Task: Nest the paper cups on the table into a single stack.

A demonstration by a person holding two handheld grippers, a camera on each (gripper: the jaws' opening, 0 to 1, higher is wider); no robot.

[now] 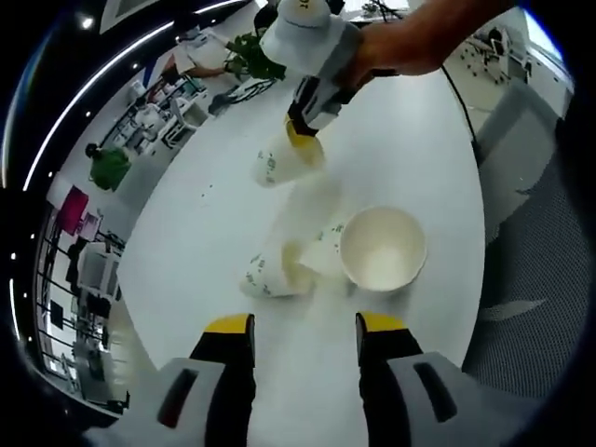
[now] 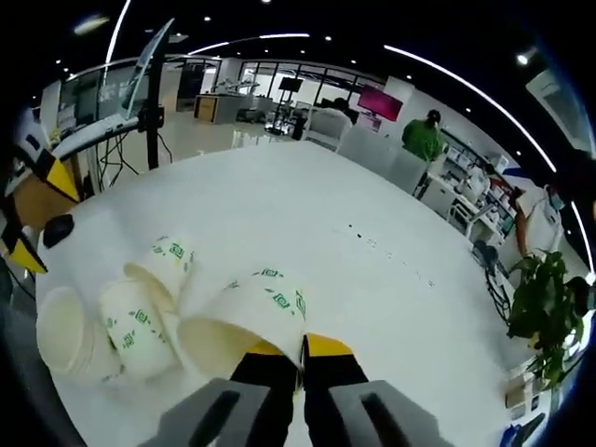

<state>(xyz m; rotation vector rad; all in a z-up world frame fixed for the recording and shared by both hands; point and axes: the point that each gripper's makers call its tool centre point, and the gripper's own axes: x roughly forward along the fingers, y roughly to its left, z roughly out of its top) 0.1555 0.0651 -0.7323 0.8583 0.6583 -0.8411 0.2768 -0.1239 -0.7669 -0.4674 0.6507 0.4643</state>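
The held cup (image 2: 250, 321) lies on its side between the right gripper (image 2: 300, 358) fingers, which pinch its rim wall: one yellow tip sits inside the mouth, the other outside, nearly closed on the paper. In the left gripper view the same cup (image 1: 284, 160) hangs tilted under the right gripper (image 1: 304, 130), lifted off the white surface (image 1: 410, 149), mouth toward the lower left. Judgement: this is the carry step, one cup picked and the nesting not yet done. Three more cups wait in a cluster. The upright cup (image 1: 383, 247) stands mouth up, and just beside it two tipped cups (image 1: 279, 270) lie on their sides, touching or nearly touching it; blur hides the exact contact. In the right gripper view the cluster sits left of the held cup: the upright one (image 2: 63, 335) at the far left, then a tipped cup (image 2: 135, 326) and another tipped cup (image 2: 163, 265) close behind it. The left gripper (image 1: 305, 328) hovers low near the cluster, fingers spread wide and empty, with the upright cup just ahead of its right finger. The next move likely calls for turning the held cup base down and lowering it into the upright cup, with the left fingers steadying that cup so it won't slide.
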